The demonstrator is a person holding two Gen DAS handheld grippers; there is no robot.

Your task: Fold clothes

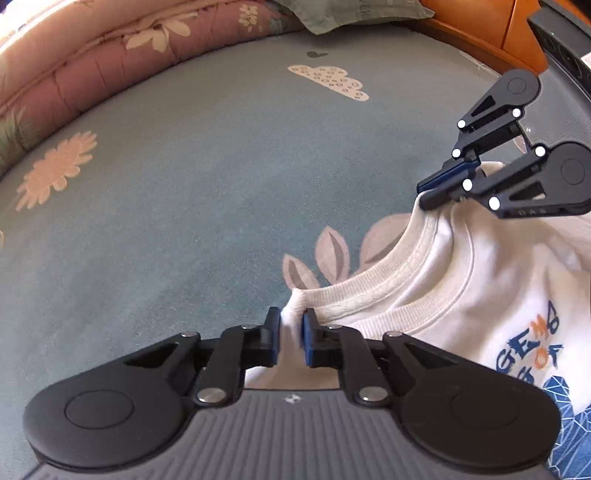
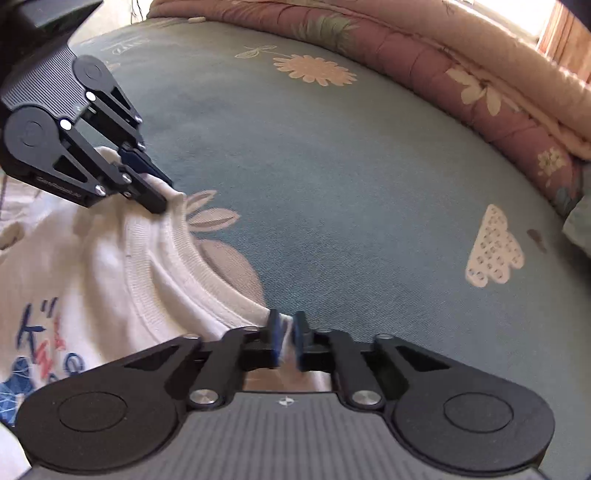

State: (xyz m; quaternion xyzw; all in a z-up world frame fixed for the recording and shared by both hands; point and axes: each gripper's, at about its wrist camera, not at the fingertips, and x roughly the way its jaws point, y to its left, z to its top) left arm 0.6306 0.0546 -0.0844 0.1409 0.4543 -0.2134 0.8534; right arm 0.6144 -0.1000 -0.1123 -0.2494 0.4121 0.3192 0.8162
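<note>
Left gripper (image 1: 290, 334): I have it clamped on a bunched fold of the white T-shirt (image 1: 480, 295) at one end of the ribbed collar (image 1: 388, 288); cloth fills the narrow gap between the blue pads.
Right gripper (image 2: 286, 339): I have it closed on the shirt at the other end of the collar; white cloth is pinched between its pads.
Cross-check: in the left wrist view I see the right gripper (image 1: 430, 195) at upper right, biting the collar edge. In the right wrist view I see the left gripper (image 2: 162, 195) at upper left, doing the same.
Collar: it runs in a curve between my two grippers, raised a little at each gripped end.
T-shirt: front side up, blue and orange lettering (image 1: 543, 347) and a blue faceted graphic below the collar. The body lies behind the grippers, on the bed.
Bed sheet (image 1: 184, 221): teal, printed with flowers, leaves and a dotted cloud (image 1: 328, 81). The area beyond the collar shows only sheet.
Quilt (image 1: 92, 55): pink, floral, bunched along the far edge of the bed.
Headboard (image 1: 491, 29): orange wood, at the top right in the left wrist view.
</note>
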